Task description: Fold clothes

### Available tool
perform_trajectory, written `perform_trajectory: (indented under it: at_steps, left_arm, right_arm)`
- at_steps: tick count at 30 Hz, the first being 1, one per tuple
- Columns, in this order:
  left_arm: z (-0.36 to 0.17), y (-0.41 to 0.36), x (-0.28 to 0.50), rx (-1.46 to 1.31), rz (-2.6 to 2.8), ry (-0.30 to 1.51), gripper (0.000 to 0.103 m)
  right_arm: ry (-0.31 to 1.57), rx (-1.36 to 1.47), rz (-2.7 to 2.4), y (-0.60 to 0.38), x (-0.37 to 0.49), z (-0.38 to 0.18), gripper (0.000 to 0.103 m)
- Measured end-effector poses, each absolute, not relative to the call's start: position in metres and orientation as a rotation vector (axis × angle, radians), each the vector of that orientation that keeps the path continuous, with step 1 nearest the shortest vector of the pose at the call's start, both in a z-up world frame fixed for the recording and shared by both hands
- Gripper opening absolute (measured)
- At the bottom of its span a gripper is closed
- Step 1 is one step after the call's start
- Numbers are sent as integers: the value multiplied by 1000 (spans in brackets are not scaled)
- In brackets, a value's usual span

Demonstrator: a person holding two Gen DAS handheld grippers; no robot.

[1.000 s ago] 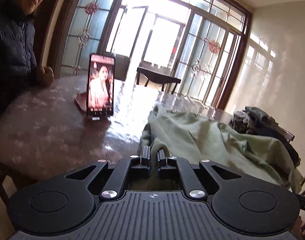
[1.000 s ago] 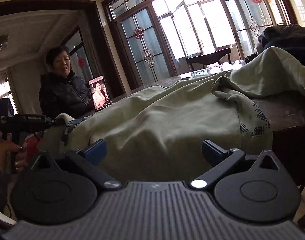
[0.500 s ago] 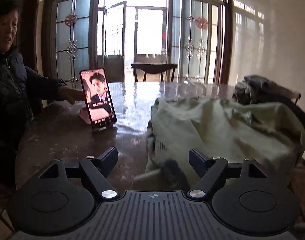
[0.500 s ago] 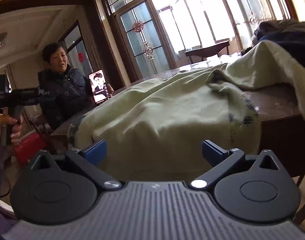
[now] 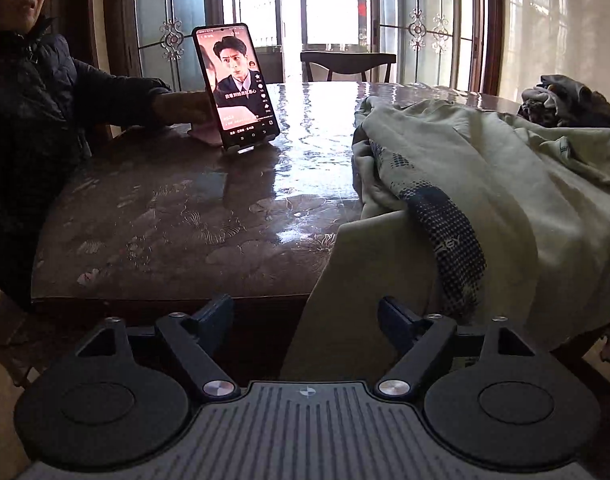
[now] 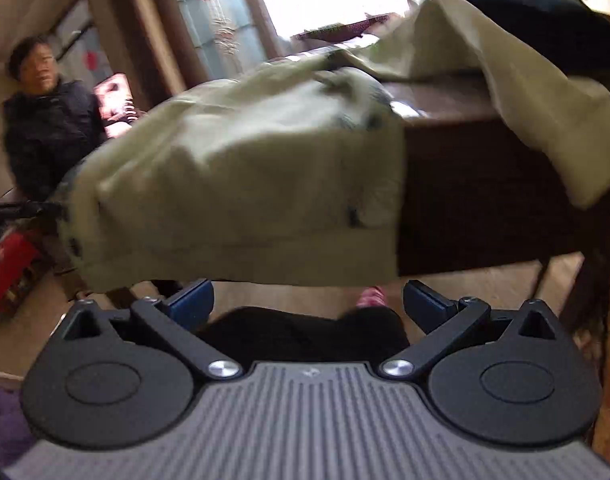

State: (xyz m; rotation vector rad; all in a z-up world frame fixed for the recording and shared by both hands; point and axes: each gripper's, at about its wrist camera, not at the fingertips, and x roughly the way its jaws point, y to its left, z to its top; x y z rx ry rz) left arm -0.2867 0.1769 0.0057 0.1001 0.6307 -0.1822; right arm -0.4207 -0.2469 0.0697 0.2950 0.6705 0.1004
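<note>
Both the left gripper and right gripper were spread, holding nothing. The garment lay draped over the table edge.

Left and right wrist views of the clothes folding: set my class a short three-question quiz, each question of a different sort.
1. True or false: the left gripper is shut on the green garment.
2. The phone stands: A) on the table; B) on the garment; C) on the floor.
3. Fill in: part of the garment hangs over the table's ____.

Key: 1 false, both the left gripper and the right gripper are open; 2 A; 3 edge.
</note>
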Motion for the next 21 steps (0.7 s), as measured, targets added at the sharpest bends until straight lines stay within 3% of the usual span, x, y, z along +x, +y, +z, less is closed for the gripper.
perform_trajectory:
  at_steps: [4,8,14,15,21]
  left_arm:
    - [7,166,-283,142,-177,625,95]
    - [13,151,-286,207,-210,619,85]
    - [18,142,-298,182,-260,585,30]
    - [19,142,-300,162,-261,571,8]
    - [36,150,-293,75,-220,512,6]
  right_arm:
    - [658,400,-129,-282,-430,58,102]
    - [520,517,-346,-334,-453,65,102]
    - [383,465,-283,-316,-448,92,102]
    - [374,444,-272,-309,-444,94,102]
    - [365,353,-185,-268,-435,95,102]
